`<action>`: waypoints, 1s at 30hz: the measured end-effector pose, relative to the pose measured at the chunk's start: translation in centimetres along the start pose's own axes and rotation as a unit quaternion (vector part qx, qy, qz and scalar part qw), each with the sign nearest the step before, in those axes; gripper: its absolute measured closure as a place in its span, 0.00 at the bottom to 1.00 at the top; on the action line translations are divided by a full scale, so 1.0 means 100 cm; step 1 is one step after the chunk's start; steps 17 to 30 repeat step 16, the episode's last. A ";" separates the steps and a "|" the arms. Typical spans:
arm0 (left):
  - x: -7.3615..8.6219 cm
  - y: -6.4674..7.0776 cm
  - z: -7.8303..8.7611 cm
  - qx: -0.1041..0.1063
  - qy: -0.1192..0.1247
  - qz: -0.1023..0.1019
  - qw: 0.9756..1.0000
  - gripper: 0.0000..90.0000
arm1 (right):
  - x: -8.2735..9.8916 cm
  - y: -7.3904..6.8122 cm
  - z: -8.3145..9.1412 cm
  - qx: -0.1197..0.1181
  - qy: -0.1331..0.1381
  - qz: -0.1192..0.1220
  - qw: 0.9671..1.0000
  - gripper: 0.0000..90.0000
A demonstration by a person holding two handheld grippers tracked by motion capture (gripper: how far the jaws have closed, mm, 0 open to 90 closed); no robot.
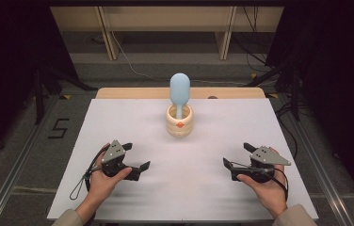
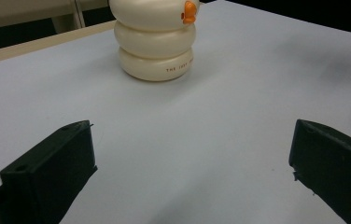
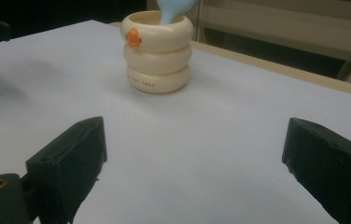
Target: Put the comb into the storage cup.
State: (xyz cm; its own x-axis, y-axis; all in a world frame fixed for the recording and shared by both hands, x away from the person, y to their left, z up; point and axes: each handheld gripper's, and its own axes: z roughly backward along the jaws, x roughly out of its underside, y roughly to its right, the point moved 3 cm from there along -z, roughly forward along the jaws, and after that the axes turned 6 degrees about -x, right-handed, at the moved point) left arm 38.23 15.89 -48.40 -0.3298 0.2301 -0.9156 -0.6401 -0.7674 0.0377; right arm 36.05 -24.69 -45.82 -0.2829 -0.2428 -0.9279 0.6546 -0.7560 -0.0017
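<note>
Cream ringed holder [image 1: 179, 121] well ahead, between both gaping, empty hand-held grippers.

One cup [image 1: 179, 123], one blue spoon [image 1: 180, 89] (inside it), two grippers.

The left hand-held gripper [image 1: 135, 157] is a black block with two thick, blunt black jaws, topped by a grey three-cornered plate dotted with small screws. A thin black cable loops from its rear. The right hand-held gripper [image 1: 236, 156] is built alike, with its own grey plate and black cable. Both wrists wear beige sleeves.
</note>
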 end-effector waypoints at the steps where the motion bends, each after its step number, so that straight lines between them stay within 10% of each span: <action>1: 0.000 0.000 0.000 0.000 0.000 0.002 1.000 0.00 | 0.000 0.000 0.000 0.000 0.000 -0.001 1.000 0.08; 30: 0.000 0.000 0.000 -0.001 -0.001 -0.001 1.000 0.00 | 0.002 0.004 0.000 0.007 0.003 -0.011 1.000 0.08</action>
